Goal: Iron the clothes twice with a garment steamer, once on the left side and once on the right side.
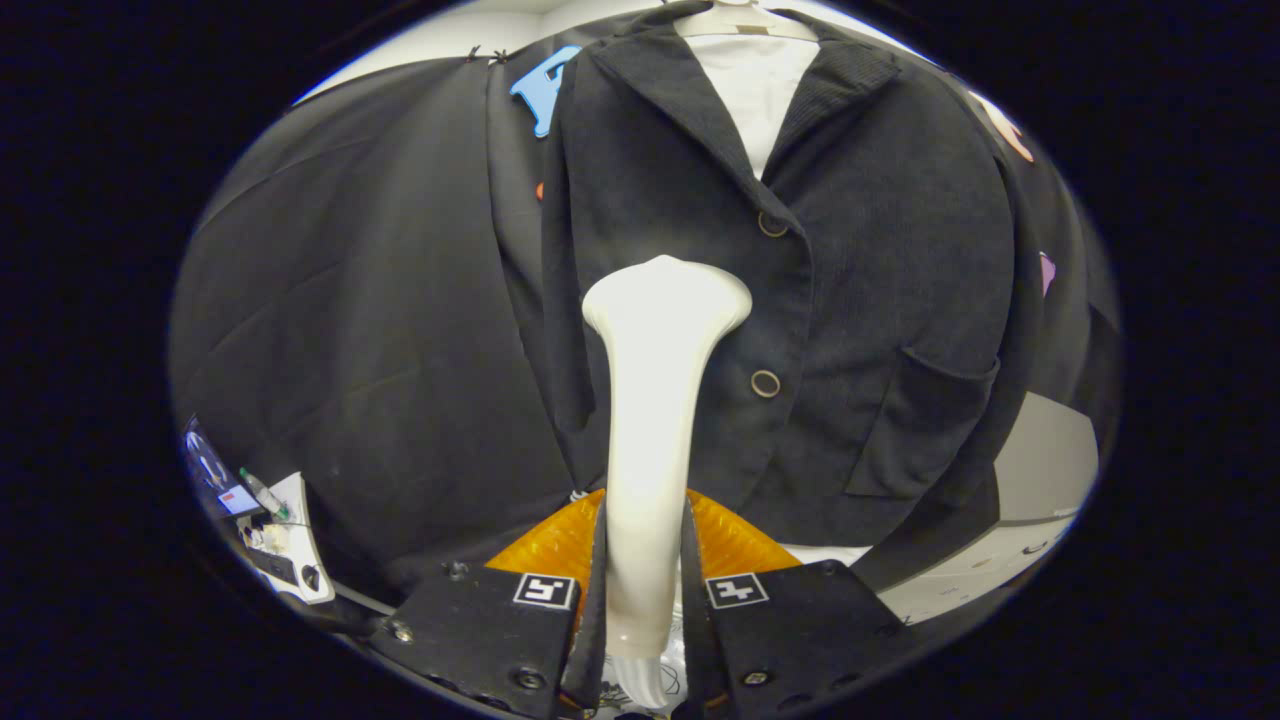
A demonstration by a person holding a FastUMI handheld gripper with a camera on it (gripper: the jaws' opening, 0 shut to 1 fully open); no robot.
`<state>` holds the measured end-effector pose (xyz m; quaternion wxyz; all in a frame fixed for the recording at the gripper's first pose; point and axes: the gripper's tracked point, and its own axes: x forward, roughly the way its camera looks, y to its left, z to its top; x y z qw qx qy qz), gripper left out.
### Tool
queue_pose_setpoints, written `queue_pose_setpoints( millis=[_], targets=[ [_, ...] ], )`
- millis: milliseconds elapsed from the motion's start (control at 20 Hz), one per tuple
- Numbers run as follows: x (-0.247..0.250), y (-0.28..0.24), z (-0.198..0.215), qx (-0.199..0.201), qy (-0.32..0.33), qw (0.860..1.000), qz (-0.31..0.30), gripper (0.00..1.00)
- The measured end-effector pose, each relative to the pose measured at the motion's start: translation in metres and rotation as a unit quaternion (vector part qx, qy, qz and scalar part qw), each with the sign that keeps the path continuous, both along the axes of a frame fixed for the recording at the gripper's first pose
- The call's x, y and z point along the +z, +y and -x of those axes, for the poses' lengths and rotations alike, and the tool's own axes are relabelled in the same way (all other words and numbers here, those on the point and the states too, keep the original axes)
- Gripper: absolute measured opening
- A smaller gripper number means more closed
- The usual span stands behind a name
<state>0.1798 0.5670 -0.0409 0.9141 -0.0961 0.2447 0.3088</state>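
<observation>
I had the gripper (645,590) clamped on the white steamer (655,400), whose head reached ahead against the dark jacket (860,250) on its hanger (745,20); its contact face was hidden.

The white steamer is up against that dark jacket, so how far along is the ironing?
Done: the gripper has picked up the steamer, both fingers pressing its handle. In hand: the steamer's head sits against the jacket, near the buttoned front edge between the two buttons. Left: one frame cannot show whether either side has had its pass, so both the left and the right pass may remain.
</observation>
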Motion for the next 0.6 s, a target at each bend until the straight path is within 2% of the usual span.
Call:
queue_pose_setpoints(
  millis=[600],
  targets=[
    [-0.049,-0.008,0.000,-0.002,0.033,0.999,0.026,0.34]
  ],
)
